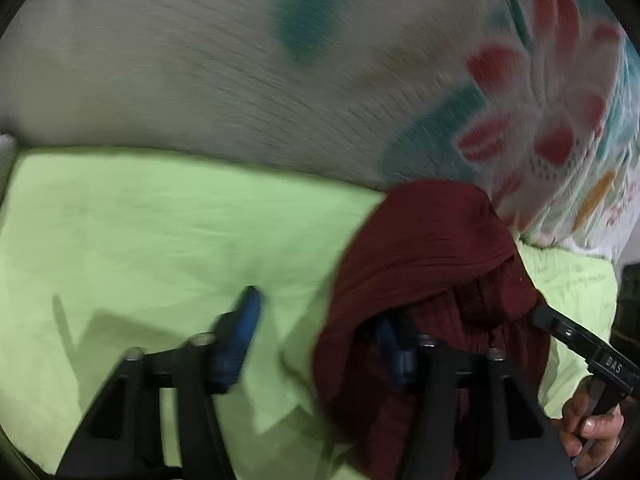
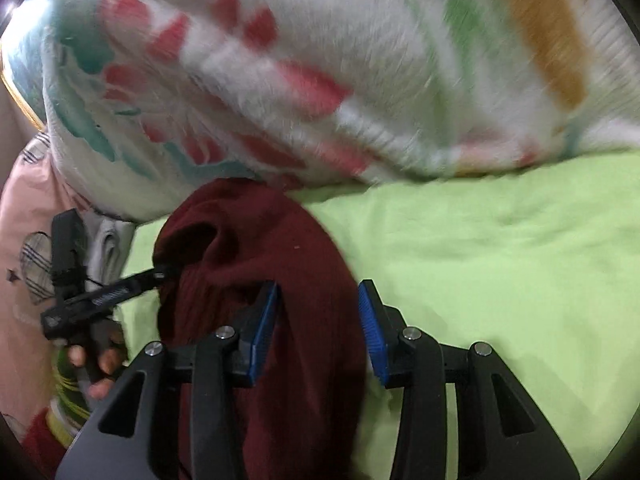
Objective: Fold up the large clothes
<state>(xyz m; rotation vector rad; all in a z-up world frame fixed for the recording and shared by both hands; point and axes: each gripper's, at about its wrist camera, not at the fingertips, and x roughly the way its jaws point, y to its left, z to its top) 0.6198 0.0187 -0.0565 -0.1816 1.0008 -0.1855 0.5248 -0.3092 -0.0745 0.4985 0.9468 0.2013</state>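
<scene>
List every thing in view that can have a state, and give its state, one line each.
maroon garment, bunched up, unfolded, hanging from the grippers over the sheet
left gripper, open, garment draped over one finger only
right gripper, apparently closed on a bunch of the garment
green sheet, spread flat, slightly creased
floral blanket, heaped at the sheet's far edge

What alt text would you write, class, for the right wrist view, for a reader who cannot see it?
A maroon garment is bunched between the blue pads of the right gripper, above a light green sheet. A white floral blanket is heaped behind. At left, a hand holds the left gripper, its tip at the garment's edge.
</scene>
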